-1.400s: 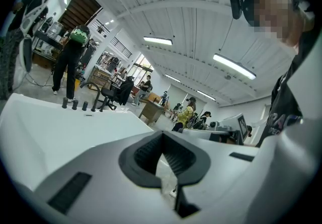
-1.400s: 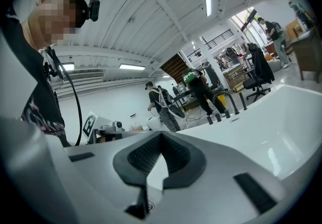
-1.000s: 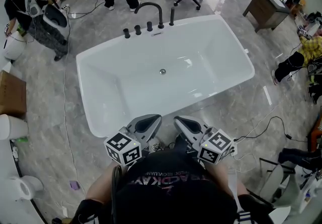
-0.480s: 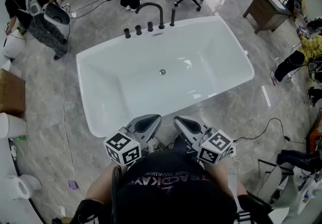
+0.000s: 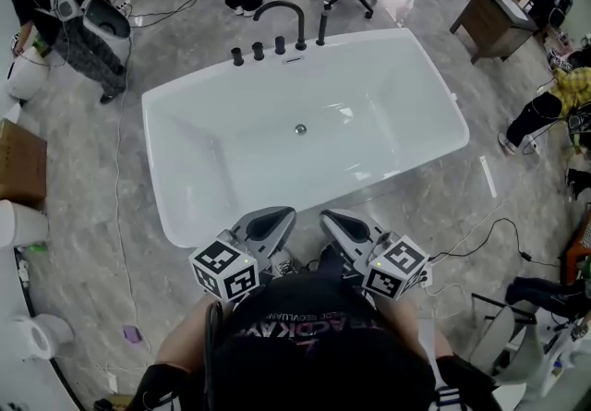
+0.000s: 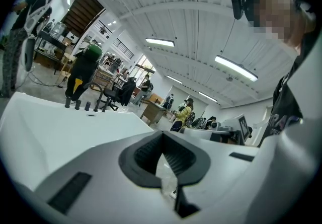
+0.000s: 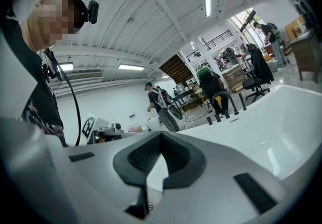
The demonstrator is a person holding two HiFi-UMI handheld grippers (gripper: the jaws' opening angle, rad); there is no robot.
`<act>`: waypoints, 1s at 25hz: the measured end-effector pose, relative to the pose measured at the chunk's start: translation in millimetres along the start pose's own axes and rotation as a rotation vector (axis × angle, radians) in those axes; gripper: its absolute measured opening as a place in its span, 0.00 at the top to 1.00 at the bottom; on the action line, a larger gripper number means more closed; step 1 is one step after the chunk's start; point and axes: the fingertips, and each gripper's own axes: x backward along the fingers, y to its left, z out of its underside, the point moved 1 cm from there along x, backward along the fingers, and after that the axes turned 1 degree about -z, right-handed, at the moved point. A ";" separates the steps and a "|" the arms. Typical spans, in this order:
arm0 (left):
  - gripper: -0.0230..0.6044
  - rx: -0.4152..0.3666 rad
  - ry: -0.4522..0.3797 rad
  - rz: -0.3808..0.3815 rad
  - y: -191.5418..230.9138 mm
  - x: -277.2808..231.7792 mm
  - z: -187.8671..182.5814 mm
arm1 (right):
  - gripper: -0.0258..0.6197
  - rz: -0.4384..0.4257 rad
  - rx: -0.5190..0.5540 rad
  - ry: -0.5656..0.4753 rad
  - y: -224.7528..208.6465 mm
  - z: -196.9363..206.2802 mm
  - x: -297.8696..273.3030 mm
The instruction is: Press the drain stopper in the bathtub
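A: Which step is judged to be in hand?
B: The reach is not yet begun; the drain stopper (image 5: 300,129) is seen at the middle of the bathtub (image 5: 212,169) floor, well apart from both tools; a stretch over the near rim is called for.
A: How are the arms posed?
B: The left hand-held gripper (image 5: 281,215) and the right hand-held gripper (image 5: 332,217) are held near the chest; both are clenched on nothing.

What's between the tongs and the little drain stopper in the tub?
Between the left tongs, the right tongs and the drain stopper lie only the bathtub's near rim and bare white inside, as the head view shows.
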 end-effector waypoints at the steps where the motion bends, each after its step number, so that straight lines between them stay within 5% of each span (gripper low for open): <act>1: 0.95 0.001 -0.001 -0.003 0.6 0.4 0.2 | 0.94 -0.002 0.001 0.001 0.2 -0.1 -0.4; 16: 0.95 -0.011 0.006 0.001 -3.3 -2.4 2.7 | 0.94 -0.002 -0.007 -0.014 -3.0 -2.4 5.2; 25: 0.95 0.021 -0.036 -0.096 10.2 -19.2 -8.4 | 0.94 -0.062 -0.003 -0.007 -32.9 -22.9 -0.3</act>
